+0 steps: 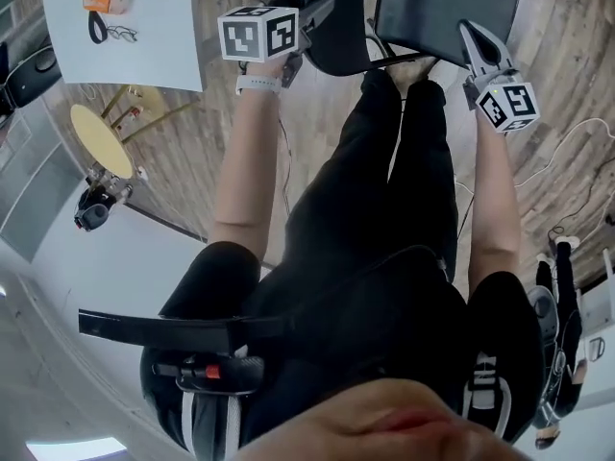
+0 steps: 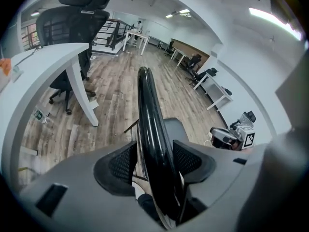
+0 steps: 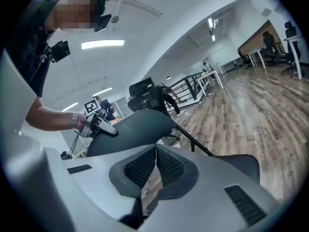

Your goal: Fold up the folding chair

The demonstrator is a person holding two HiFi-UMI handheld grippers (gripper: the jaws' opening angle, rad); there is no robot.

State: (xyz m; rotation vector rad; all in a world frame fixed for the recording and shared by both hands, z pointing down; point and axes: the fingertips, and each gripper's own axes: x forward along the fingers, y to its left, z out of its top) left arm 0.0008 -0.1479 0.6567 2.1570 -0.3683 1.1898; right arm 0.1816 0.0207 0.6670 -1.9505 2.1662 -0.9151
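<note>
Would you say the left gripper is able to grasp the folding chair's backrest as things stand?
Probably yes: the left gripper has its jaws apart with the backrest already between them.

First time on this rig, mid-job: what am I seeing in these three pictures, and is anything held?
No robot: a person holds a two-jaw gripper in each hand. The head view looks down past the person's legs to the chair on the wood floor. The other two views look along each gripper's jaws. The left gripper is open, with the backrest's black edge between its jaws. The right gripper is shut and empty, by the seat. The marker cubes are parts of the grippers.
</note>
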